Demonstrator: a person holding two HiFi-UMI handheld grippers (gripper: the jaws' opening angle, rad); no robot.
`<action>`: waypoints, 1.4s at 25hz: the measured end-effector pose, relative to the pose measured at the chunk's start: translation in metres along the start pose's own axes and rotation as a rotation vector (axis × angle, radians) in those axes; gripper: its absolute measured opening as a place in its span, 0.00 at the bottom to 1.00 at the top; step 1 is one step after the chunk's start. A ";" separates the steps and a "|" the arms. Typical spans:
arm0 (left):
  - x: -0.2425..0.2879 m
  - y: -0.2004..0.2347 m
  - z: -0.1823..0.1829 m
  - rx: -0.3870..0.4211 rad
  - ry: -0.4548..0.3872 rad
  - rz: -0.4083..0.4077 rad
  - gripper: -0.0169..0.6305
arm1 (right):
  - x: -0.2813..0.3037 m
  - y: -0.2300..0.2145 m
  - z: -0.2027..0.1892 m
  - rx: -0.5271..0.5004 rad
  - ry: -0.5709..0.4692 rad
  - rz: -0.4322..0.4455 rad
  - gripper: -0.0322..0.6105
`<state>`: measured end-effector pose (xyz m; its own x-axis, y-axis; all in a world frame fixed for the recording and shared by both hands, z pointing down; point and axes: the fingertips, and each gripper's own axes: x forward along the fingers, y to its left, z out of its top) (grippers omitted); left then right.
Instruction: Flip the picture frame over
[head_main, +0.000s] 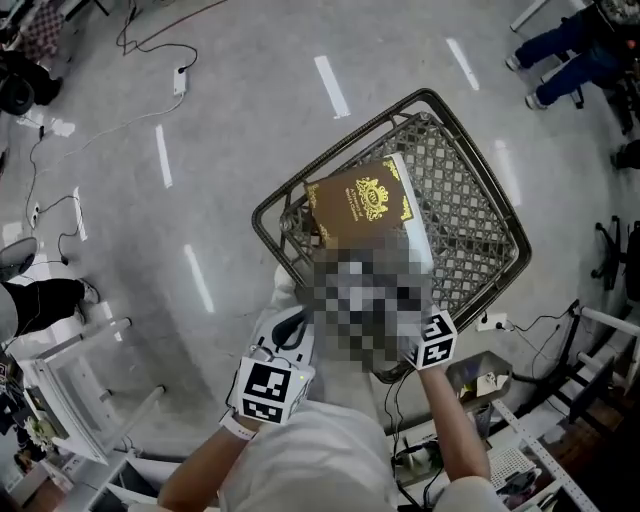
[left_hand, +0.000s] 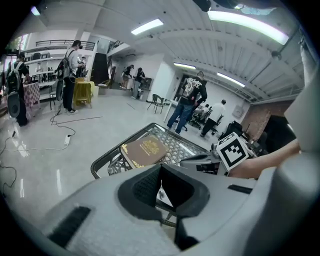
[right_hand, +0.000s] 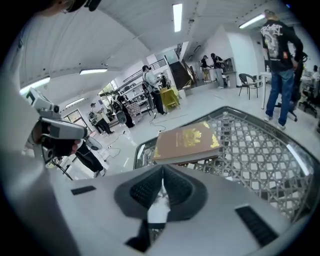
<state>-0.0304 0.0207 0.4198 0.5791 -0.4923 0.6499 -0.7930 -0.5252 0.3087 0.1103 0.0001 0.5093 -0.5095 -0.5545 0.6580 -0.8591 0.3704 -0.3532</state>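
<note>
Dark metal lattice counter (head_main: 470, 225) with a raised rim, standing on a grey concrete floor (head_main: 230, 150).

Brown rectangular picture frame (head_main: 360, 205) lies on the counter's lattice, in the half nearer me. Its brown face with the gold crest and gold corner ornaments is up. A white side edge shows along the side toward the counter's middle. The frame sits askew to the counter's rim.

My left gripper (left_hand: 160, 170) is at the counter's near rim, jaws closed together with nothing between them. The frame (left_hand: 145, 150) is just past them, not touched.

My right gripper (right_hand: 162, 175) is also at the near rim, jaws pressed together and empty. The frame (right_hand: 187, 142) lies just ahead of them, apart from the tips. From the left gripper view, the right gripper's marker cube (left_hand: 234, 150) shows above the near rim.

White cables (head_main: 150, 60) trail over the floor well away from the counter. People (left_hand: 189, 102) stand beyond its far side.
</note>
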 end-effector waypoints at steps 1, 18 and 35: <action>-0.003 -0.001 0.004 0.007 -0.004 -0.005 0.06 | -0.007 0.003 0.006 -0.007 -0.016 -0.011 0.09; -0.059 -0.030 0.067 0.117 -0.127 -0.053 0.06 | -0.143 0.073 0.101 -0.168 -0.289 -0.143 0.08; -0.108 -0.080 0.124 0.210 -0.279 -0.072 0.06 | -0.236 0.107 0.133 -0.212 -0.483 -0.195 0.08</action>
<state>-0.0064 0.0294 0.2386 0.6846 -0.6043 0.4076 -0.7088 -0.6825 0.1785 0.1322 0.0715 0.2274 -0.3494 -0.8872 0.3012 -0.9365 0.3410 -0.0818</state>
